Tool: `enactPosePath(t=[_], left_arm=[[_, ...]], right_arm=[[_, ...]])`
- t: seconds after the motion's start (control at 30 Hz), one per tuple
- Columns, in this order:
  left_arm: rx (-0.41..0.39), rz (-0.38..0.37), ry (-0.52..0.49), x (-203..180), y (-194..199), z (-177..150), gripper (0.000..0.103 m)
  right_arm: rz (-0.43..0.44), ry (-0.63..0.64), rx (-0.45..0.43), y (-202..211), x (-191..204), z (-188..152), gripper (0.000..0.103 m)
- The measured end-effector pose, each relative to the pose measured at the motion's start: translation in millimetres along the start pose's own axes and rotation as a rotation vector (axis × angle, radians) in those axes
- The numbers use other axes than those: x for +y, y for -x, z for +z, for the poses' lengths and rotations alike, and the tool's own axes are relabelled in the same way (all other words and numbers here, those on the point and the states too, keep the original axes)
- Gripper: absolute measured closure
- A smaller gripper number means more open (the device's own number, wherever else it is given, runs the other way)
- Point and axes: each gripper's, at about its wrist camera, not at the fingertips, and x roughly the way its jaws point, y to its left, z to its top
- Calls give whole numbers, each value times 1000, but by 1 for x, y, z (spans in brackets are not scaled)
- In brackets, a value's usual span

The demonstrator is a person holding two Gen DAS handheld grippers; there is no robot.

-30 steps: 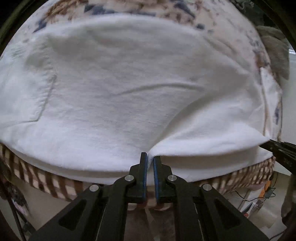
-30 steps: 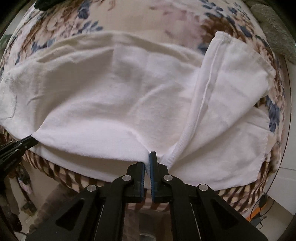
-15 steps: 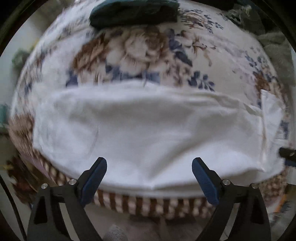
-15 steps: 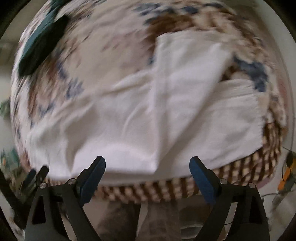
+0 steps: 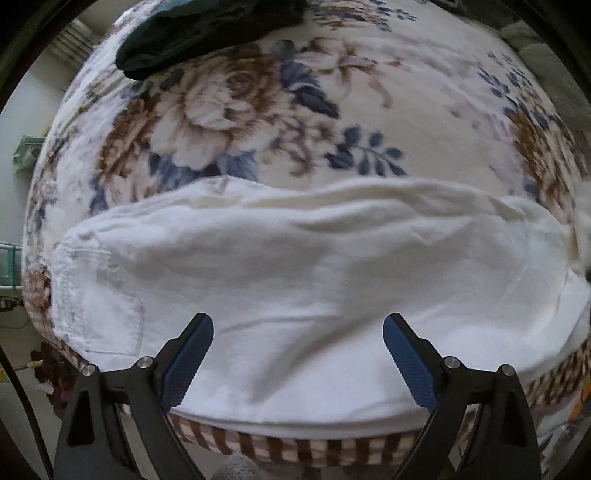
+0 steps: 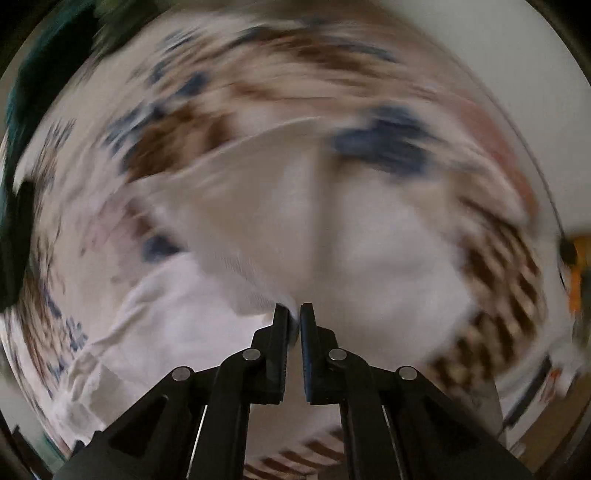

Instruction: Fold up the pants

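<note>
The white pants (image 5: 295, 280) lie folded lengthwise along the near edge of a floral bedspread (image 5: 280, 110), with a back pocket at the left end. My left gripper (image 5: 298, 345) is open and empty, held just above the pants' near edge. In the blurred right wrist view my right gripper (image 6: 294, 314) is shut on a fold of the white pants (image 6: 369, 266) near the leg end, and the cloth rises to the fingertips.
A dark green garment (image 5: 207, 29) lies at the far side of the bed and shows in the right wrist view (image 6: 33, 88) at the far left. The brown checked bed edge (image 5: 295, 446) runs just below the pants. The floor lies beyond it.
Both grippers let go of the pants' edge and opened. The left drew back and stays open. The right swung toward the leg end and shut on the cloth again.
</note>
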Motion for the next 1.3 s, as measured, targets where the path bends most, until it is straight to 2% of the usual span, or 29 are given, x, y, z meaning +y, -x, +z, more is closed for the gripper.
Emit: enactPosePath(t=[0.07, 0.2, 0.23, 0.27, 0.3, 0.4, 0.43, 0.47, 0.63, 0.67, 0.8, 0.87, 0.9, 0.97, 1.03, 1.13, 1.3], left_arm=[[27, -26, 9, -5, -4, -5, 9], [37, -30, -21, -23, -10, -11, 9], [35, -29, -32, -27, -10, -12, 9], [31, -24, -45, -32, -10, -13, 9], [29, -21, -55, -35, -11, -14, 9], [39, -15, -66, -39, -14, -15, 9], [45, -15, -64, -40, -16, -15, 9], [50, -18, -59, -42, -17, -16, 9], [48, -29, -45, -39, -10, -16, 9], [49, -35, -39, -36, -11, -19, 9], [59, -38, -19, -26, -10, -27, 9], [64, -24, -2, -14, -13, -32, 9], [63, -20, 14, -8, -12, -35, 9], [49, -18, 61, 12, -9, -42, 9], [34, -11, 117, 38, -4, -49, 9], [38, -30, 236, 88, -1, -58, 9], [48, 12, 422, 188, -3, -78, 9]], right_arm=[[55, -86, 52, -9, -41, -17, 96], [201, -209, 150, -43, -85, -43, 93], [255, -250, 165, -50, -94, -41, 89], [312, -303, 162, -55, -102, -44, 80], [355, -346, 152, -57, -111, -47, 77], [463, -459, 126, -62, -137, -57, 77], [479, -478, 106, -62, -142, -62, 83], [457, -477, 96, -61, -146, -54, 101], [430, -489, -14, -6, -179, -70, 101], [418, -483, -7, -1, -173, -51, 101], [287, -277, 18, 0, -149, -39, 99], [238, -241, 114, -15, -135, -34, 90], [251, -262, 152, -19, -134, -35, 85], [311, -296, 178, -17, -133, -47, 68], [324, -262, 180, -8, -122, -61, 60], [373, -176, 213, 0, -86, -88, 60], [428, -104, 320, -12, -24, -144, 60]])
